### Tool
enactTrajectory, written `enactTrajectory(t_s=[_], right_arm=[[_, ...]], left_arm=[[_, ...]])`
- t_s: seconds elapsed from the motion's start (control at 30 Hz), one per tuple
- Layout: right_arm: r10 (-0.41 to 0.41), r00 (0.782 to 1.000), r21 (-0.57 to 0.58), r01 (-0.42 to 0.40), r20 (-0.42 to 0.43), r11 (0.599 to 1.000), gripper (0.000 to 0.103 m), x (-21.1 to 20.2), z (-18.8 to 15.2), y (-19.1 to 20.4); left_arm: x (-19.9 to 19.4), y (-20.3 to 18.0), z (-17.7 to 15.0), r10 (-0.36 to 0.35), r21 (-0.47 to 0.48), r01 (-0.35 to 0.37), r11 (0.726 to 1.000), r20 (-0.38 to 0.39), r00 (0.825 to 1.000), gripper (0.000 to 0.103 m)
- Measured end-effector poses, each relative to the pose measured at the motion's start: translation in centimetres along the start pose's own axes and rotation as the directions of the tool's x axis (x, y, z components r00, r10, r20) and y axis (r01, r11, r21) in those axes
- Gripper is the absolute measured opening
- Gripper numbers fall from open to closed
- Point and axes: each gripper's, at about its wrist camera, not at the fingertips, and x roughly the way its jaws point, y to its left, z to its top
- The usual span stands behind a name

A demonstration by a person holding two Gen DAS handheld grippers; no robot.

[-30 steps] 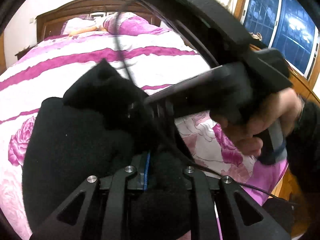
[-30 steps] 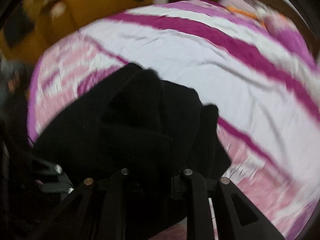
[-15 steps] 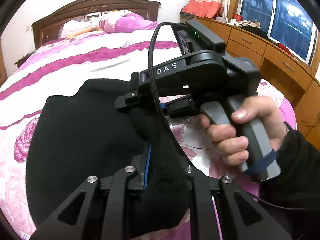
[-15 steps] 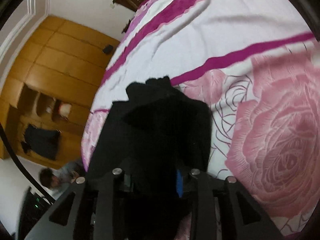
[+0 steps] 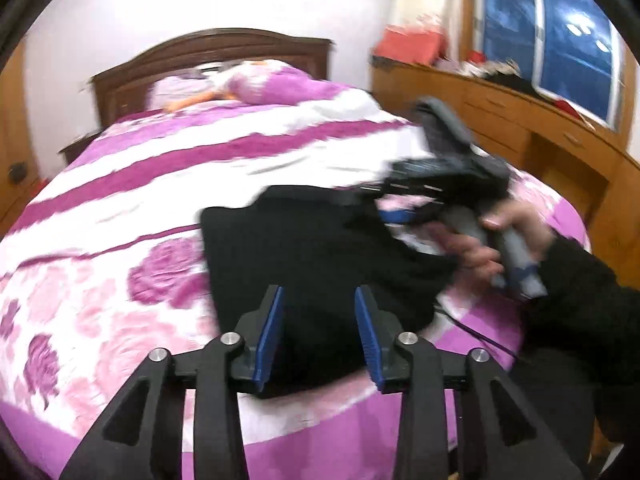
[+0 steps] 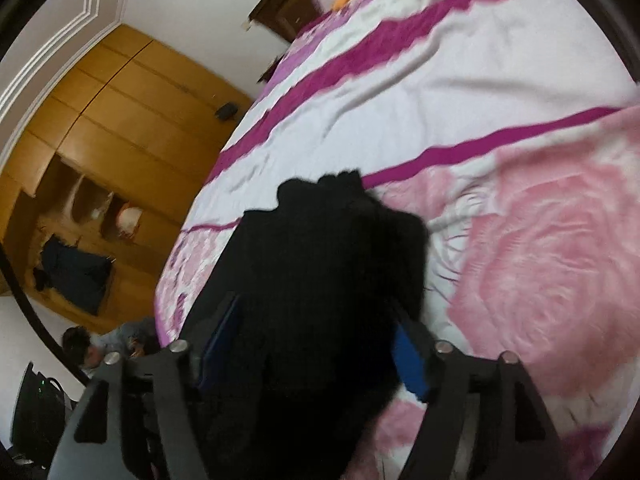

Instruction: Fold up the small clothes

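A black garment (image 5: pixel 312 264) lies folded on the bed's floral cover (image 5: pixel 120 280). My left gripper (image 5: pixel 320 320) hovers just short of its near edge, jaws opening. Its blue pads (image 5: pixel 272 328) stand apart with nothing pinched. At the cloth's right corner a hand (image 5: pixel 480 240) holds the right gripper (image 5: pixel 400 216). In the right wrist view the black garment (image 6: pixel 328 280) bulges up between the spread fingers of the right gripper (image 6: pixel 316 344). Those jaws are opening too, and the blue pads (image 6: pixel 408 356) no longer press the cloth.
The bed has a dark wooden headboard (image 5: pixel 208 52) and a pillow (image 5: pixel 260 84) at the far end. A wooden dresser (image 5: pixel 520 120) runs along the right under a window (image 5: pixel 552 28). A wooden wardrobe (image 6: pixel 120 128) stands left, with a person (image 6: pixel 88 352) low beside it.
Both grippers were shut on bunched black cloth; now both have let go with jaws apart. The left gripper has drawn back and up, and the garment lies flat on the bed.
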Motion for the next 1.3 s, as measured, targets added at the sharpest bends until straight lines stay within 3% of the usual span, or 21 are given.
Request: enactTrajectory(t_s=[0.1,0.17,0.23,0.37,0.5,0.57,0.63,0.67,0.73,0.77,0.83,0.9,0.93,0.97,1.03,1.07,1.13,1.17,1.2,1.27,1.3], right_arm=[[-0.136,0.99,0.03,0.135,0.04,0.99,0.082,-1.4,-1.4,0.0],[-0.165,0.985,0.077,0.161,0.058,0.984,0.082,-2.4,-2.6,-0.3],[-0.213,0.972,0.113,0.202,0.097,0.973,0.082,-3.8,-3.6,-0.7],[-0.363,0.911,0.201,0.325,0.197,0.924,0.082,-6.8,-7.4,-0.4],[-0.362,0.909,0.206,0.321,0.205,0.924,0.085,-7.0,-10.5,0.4],[-0.404,0.897,0.145,0.383,0.18,0.913,0.085,-5.8,-11.3,1.6],[-0.474,0.863,0.036,0.475,0.174,0.879,0.085,-4.8,-11.7,3.2],[-0.525,0.834,-0.025,0.536,0.17,0.844,0.085,-4.0,-11.9,3.9],[-0.658,0.731,-0.097,0.679,0.181,0.728,0.085,-2.8,-12.4,4.6],[-0.7,0.691,-0.106,0.721,0.181,0.684,0.085,-2.6,-12.7,4.7],[-0.727,0.661,-0.098,0.749,0.188,0.656,0.085,-3.2,-13.0,4.5],[-0.774,0.61,-0.066,0.791,0.168,0.609,0.085,-3.5,-13.0,3.9],[-0.774,0.612,-0.056,0.789,0.16,0.612,0.085,-3.6,-13.0,3.8],[-0.76,0.629,-0.049,0.775,0.164,0.63,0.085,-4.0,-12.9,3.8],[-0.708,0.677,-0.029,0.726,0.199,0.687,0.085,-5.4,-13.1,4.1],[-0.647,0.729,-0.008,0.665,0.226,0.747,0.085,-6.5,-13.0,4.1],[-0.524,0.807,0.044,0.534,0.273,0.844,0.085,-7.9,-12.6,4.0],[-0.47,0.832,0.073,0.471,0.293,0.879,0.085,-8.4,-12.4,3.8],[-0.396,0.861,0.106,0.383,0.32,0.918,0.085,-9.0,-12.2,3.5],[-0.304,0.883,0.161,0.263,0.358,0.951,0.085,-9.8,-11.7,2.7],[-0.284,0.881,0.189,0.227,0.377,0.955,0.085,-10.0,-11.4,2.1]], left_arm=[[0.9,3.1,-0.2,-0.022,-0.106,0.018,0.994,-0.042,0.999,0.034],[1.4,4.0,-0.4,-0.03,-0.12,0.024,0.992,-0.05,0.998,0.034],[2.3,4.2,-1.0,0.042,-0.093,-0.049,0.994,-0.078,0.996,0.034],[2.7,3.7,-1.7,0.054,-0.066,-0.06,0.996,-0.09,0.994,0.034],[2.6,3.9,-2.1,0.037,-0.086,-0.044,0.995,-0.087,0.996,0.034],[2.8,4.2,-2.2,0.02,-0.112,-0.03,0.993,-0.091,0.996,0.034],[2.8,4.6,-2.5,0.011,-0.132,-0.024,0.991,-0.096,0.995,0.034],[2.9,4.7,-2.5,0.009,-0.137,-0.023,0.99,-0.098,0.995,0.035],[2.9,5.1,-2.9,0.004,-0.148,-0.019,0.989,-0.105,0.994,0.036],[2.8,5.3,-3.0,-0.001,-0.154,-0.016,0.988,-0.108,0.994,0.038],[2.8,5.6,-3.3,-0.004,-0.167,-0.015,0.986,-0.109,0.994,0.039],[2.7,5.7,-3.6,-0.009,-0.179,-0.011,0.984,-0.112,0.994,0.039],[2.6,5.8,-3.7,-0.013,-0.184,-0.008,0.983,-0.109,0.994,0.039],[2.4,6.0,-3.7,-0.019,-0.192,-0.001,0.981,-0.101,0.995,0.039],[0.9,6.6,-4.1,-0.041,-0.219,0.031,0.975,-0.041,0.998,0.039],[-0.5,7.4,-4.4,-0.05,-0.237,0.055,0.97,0.029,0.998,0.039],[-2.4,9.0,-4.8,-0.067,-0.246,0.104,0.964,0.154,0.986,0.039],[-3.1,10.3,-4.7,-0.068,-0.252,0.119,0.961,0.199,0.978,0.041],[-2.9,11.3,-4.3,-0.085,-0.265,0.136,0.955,0.197,0.977,0.043],[-1.3,13.8,-3.5,-0.183,-0.326,0.231,0.917,0.17,0.968,0.046],[-0.4,14.7,-3.3,-0.224,-0.353,0.266,0.897,0.156,0.962,0.046]])
